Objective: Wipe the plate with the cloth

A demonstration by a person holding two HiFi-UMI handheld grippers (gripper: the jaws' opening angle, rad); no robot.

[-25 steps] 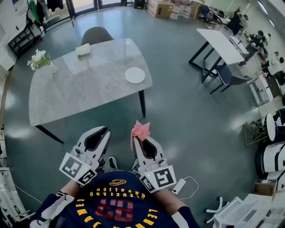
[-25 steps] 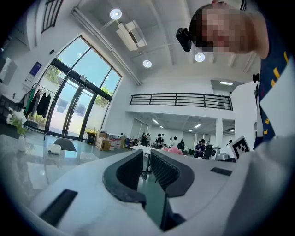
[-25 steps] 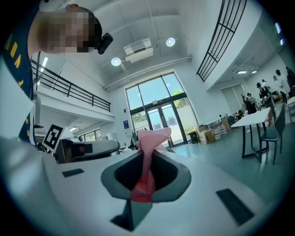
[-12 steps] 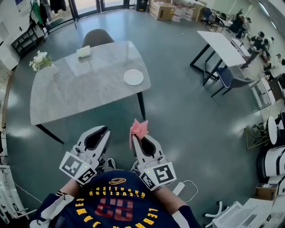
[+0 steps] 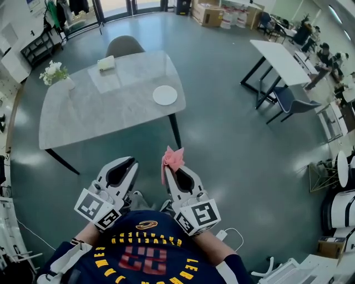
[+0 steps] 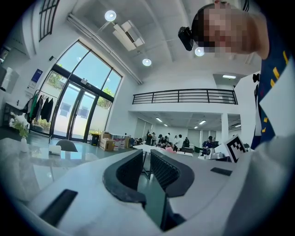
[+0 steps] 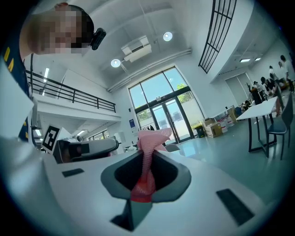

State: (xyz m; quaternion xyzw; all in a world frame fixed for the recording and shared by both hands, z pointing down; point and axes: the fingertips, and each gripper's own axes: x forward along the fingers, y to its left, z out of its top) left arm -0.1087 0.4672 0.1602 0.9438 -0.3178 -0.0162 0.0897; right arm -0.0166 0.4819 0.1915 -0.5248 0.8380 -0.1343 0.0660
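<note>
I am seeing very little writing that can be read: the person's dark shirt [image 5: 145,256] is carrying yellow lettering and red numerals, upside down from the head view and too warped to make out. The marker cubes [image 5: 198,216] on the tools are showing only black-and-white square patterns.

The right hand-held gripper [image 5: 176,171] is clenching the pink cloth [image 5: 173,158], which is sticking up in a crumpled tuft above the jaws near the lower centre of the frame; in the right gripper view the cloth [image 7: 150,140] is running down between the two pads. The left hand-held gripper [image 5: 131,162] is sitting just beside it, lower left of centre, holding nothing, its ribbed pads [image 6: 163,168] standing a narrow slit apart.

The white plate [image 5: 165,95] is lying near the right edge of the grey marble bench [image 5: 100,111] in the upper left of the frame, well apart from both tools, with bare grey floor [image 5: 222,144] lying between them. On the bench's far side a vase of white flowers [image 5: 55,74] is standing at the left end and a small pale bundle [image 5: 105,63] is resting near a grey chair [image 5: 123,43]. At the upper right a white table [image 5: 277,55] and a blue chair [image 5: 288,97] are standing, with cardboard boxes [image 5: 208,11] along the top edge. A white cable [image 5: 236,233] is trailing on the floor at the lower right.
</note>
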